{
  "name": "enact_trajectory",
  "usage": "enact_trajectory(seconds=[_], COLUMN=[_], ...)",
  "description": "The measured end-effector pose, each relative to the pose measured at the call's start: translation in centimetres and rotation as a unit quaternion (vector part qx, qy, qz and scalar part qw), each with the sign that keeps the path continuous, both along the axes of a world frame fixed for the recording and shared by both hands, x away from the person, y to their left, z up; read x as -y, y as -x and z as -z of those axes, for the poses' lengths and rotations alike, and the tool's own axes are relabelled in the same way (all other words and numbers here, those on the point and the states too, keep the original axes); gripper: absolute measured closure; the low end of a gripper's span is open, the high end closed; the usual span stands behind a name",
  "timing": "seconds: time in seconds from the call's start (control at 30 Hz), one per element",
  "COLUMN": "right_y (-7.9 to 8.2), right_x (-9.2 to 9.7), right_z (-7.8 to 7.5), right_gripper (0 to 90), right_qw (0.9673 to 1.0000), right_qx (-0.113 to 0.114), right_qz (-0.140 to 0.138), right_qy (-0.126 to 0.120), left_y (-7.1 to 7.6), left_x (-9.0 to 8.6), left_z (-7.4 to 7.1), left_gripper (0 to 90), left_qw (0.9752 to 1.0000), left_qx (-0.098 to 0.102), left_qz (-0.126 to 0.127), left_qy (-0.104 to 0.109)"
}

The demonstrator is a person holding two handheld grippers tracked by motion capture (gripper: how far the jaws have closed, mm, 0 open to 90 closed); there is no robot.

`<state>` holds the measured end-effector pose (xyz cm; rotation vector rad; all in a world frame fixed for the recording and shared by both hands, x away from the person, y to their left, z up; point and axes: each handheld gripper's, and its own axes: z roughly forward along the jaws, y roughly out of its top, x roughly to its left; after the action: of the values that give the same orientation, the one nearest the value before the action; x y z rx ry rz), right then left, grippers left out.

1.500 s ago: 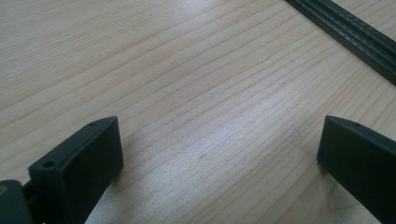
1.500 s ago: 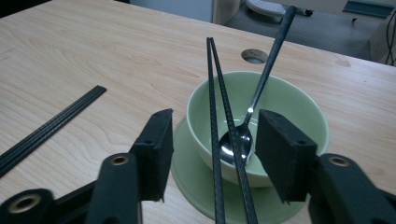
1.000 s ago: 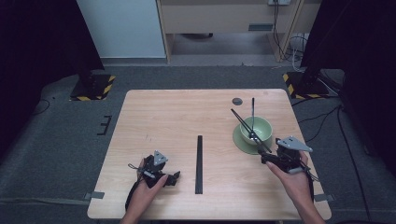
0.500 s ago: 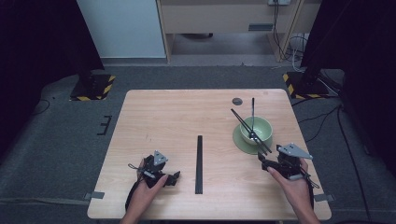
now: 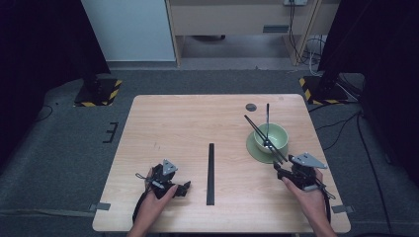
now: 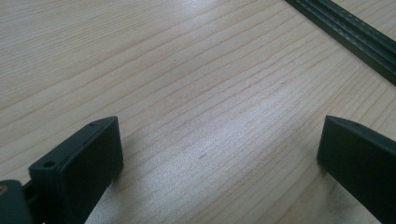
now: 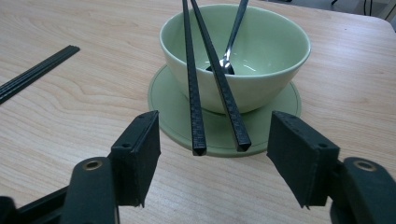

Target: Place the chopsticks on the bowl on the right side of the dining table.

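Note:
A pale green bowl (image 5: 270, 137) stands on a matching saucer (image 5: 257, 153) at the table's right. Two black chopsticks (image 5: 262, 136) lie across the bowl, their near ends jutting past the saucer. A metal spoon (image 5: 267, 123) leans inside. My right gripper (image 5: 277, 170) sits just in front. In the right gripper view the chopsticks' (image 7: 194, 102) tips hang between the jaws of the right gripper (image 7: 215, 154); the jaws have just been closing, and the pads (image 7: 140, 154) stay apart from them. My left gripper (image 5: 185, 188) rests low at the front left, with the left gripper (image 6: 219, 158) open over bare wood.
A long black strip (image 5: 211, 173) lies along the table's middle and crosses the corner (image 6: 355, 35) of the left gripper view. A small dark disc (image 5: 251, 107) sits near the far edge behind the bowl. Dark stands flank the table on the grey floor.
My right hand has drawn back slightly toward the near edge of the table. The left hand and the bowl's contents have stayed put.

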<state>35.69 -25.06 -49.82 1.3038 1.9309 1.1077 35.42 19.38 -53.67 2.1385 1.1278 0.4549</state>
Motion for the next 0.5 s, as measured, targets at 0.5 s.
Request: enact_trajectory(seconds=[0.5], right_y=[-0.36], right_x=[-0.26], right_z=[0.14], right_gripper=[52.8], right_qw=[0.9999], right_qx=[0.001], right_qz=[-0.009], right_qy=[0.005], left_y=[0.00], left_x=[0.00], left_z=[0.00], left_gripper=[0.0], left_qw=[1.0000], left_qx=[0.000], left_qz=[0.000], left_qy=[0.000])
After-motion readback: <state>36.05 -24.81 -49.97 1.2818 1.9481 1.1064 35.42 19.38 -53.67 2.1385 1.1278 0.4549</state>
